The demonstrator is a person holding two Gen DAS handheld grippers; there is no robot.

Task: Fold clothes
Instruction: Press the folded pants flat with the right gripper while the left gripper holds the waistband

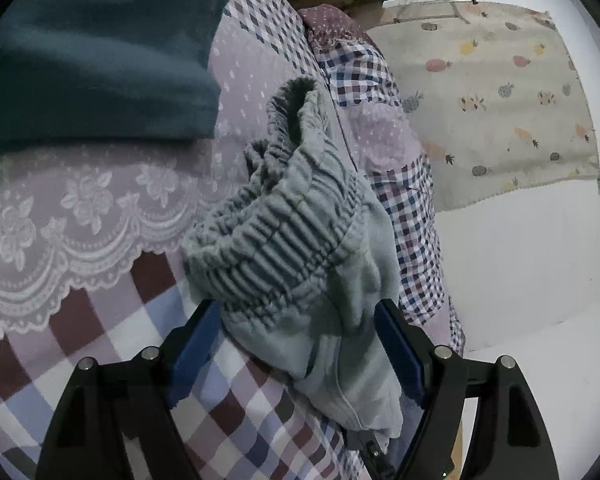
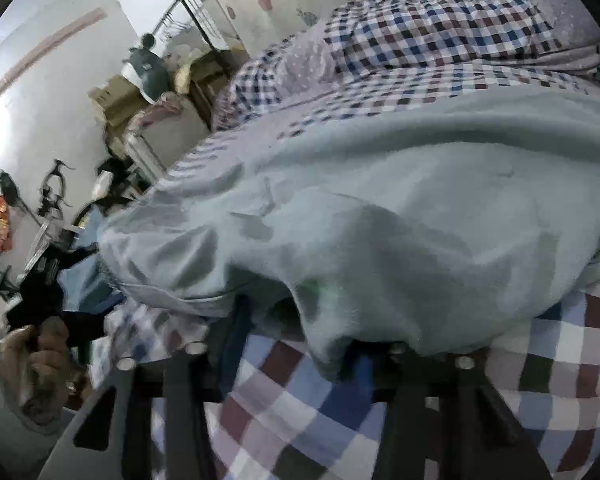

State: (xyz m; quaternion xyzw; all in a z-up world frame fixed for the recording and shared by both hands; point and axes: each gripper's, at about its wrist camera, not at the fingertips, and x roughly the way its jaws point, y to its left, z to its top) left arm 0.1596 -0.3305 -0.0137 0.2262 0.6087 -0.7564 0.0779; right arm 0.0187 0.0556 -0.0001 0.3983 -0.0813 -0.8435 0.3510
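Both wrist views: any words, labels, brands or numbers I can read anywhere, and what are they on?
No text can be read in either view.
Black device at the left edge of the right wrist view: a pale label patch, too blurred to read.
Grey pants: no tag or print showing.
Fruit-print cloth: pictures only, no words.

Left gripper (image 1: 298,344): black angular plastic frame, blue pads (image 1: 398,350), round silver screws (image 1: 442,352). Right gripper (image 2: 300,350): matching black frame, silver screws. Hand (image 2: 40,356) wears a ring.
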